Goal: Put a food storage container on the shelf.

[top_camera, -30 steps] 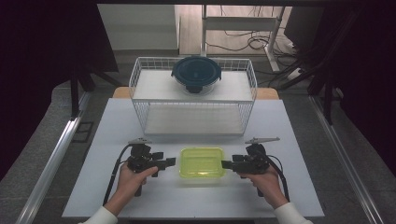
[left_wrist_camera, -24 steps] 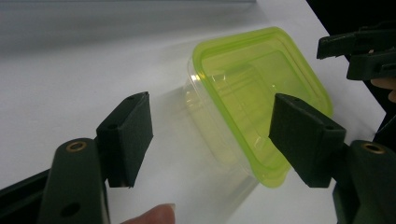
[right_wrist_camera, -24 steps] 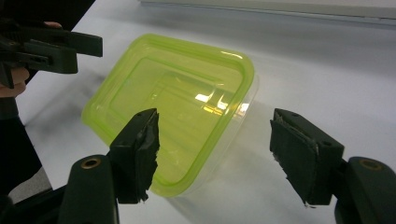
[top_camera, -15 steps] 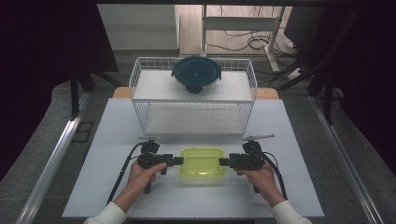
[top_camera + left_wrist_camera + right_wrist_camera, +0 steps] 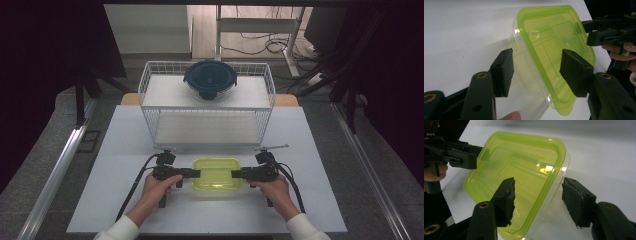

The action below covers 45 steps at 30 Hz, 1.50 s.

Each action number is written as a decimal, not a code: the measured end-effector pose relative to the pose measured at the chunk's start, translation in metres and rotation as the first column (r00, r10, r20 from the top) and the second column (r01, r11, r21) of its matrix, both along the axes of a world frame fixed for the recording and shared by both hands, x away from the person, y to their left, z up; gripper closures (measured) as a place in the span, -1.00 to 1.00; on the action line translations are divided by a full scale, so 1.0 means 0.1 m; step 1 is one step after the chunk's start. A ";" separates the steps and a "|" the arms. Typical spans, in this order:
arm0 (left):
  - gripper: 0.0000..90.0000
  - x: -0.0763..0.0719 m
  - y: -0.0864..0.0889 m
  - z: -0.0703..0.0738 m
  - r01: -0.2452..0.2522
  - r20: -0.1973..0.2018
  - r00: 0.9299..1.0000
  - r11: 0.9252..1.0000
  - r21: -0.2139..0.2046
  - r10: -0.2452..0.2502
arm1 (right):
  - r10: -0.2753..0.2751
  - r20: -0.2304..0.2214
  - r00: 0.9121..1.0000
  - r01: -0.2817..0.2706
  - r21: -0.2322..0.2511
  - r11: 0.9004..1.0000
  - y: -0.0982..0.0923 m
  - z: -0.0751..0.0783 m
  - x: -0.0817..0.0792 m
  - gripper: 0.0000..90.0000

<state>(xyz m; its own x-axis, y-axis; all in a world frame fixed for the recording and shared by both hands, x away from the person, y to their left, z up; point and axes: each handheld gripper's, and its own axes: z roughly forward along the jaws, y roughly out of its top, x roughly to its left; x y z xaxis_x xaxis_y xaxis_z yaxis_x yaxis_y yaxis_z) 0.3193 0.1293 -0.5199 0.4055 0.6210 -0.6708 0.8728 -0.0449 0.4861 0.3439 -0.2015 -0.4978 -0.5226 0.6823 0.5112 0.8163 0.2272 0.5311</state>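
**Lidded container, green lid: two-tool grasp under way**

Item: clear plastic container (image 5: pixel 217 175) with translucent yellow-green lid (image 5: pixel 554 50), flat on the white tabletop (image 5: pixel 125 150), near the front edge, between the two hands and in front of the wire rack (image 5: pixel 207 107).

Left tool (image 5: pixel 194 173): at the container's left end, jaws straddling the lid rim, one over the lid and one beside the clear wall. Jaws half-wide and just been closing; gaps visible on both sides in the left gripper view, pads not yet pressing.

Right tool (image 5: pixel 236 174): at the right end, mirrored. One jaw over the lid, the other outside the wall; half-wide, just been closing, rim between but not clamped.

Step in hand, as judged: closing both tools on opposite ends ahead of a joint lift or lid work. Next move calls for even closure on both rims, pads seated below the lid lip, then a level, matched rise to avoid tilt or lid pop.

Elsewhere: round dark-lidded bowl (image 5: pixel 210 80) on the rack's top shelf, well apart.

Markings: no brand, label or legible writing found on lid, container or tools.
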 end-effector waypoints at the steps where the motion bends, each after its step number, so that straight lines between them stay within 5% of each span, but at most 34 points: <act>1: 0.08 0.00 0.00 0.00 0.005 -0.004 1.000 1.000 -0.008 -0.005 | 0.000 -0.008 1.000 0.000 0.003 1.000 0.00 -0.01 0.00 0.03; 10: 0.61 -0.03 0.00 0.04 -0.002 0.001 1.000 1.000 0.012 0.002 | -0.028 -0.065 0.998 0.032 0.062 0.998 -0.08 -0.02 -0.03 0.63; 30: 0.75 -0.21 0.03 0.32 0.004 0.140 0.990 0.998 0.055 -0.012 | -0.003 0.048 0.999 -0.001 0.078 0.997 -0.08 0.20 -0.20 0.73; 45: 0.75 -0.29 0.08 0.51 0.010 0.210 0.977 0.999 0.044 -0.019 | 0.016 0.164 0.986 -0.029 0.076 0.997 -0.04 0.40 -0.29 0.74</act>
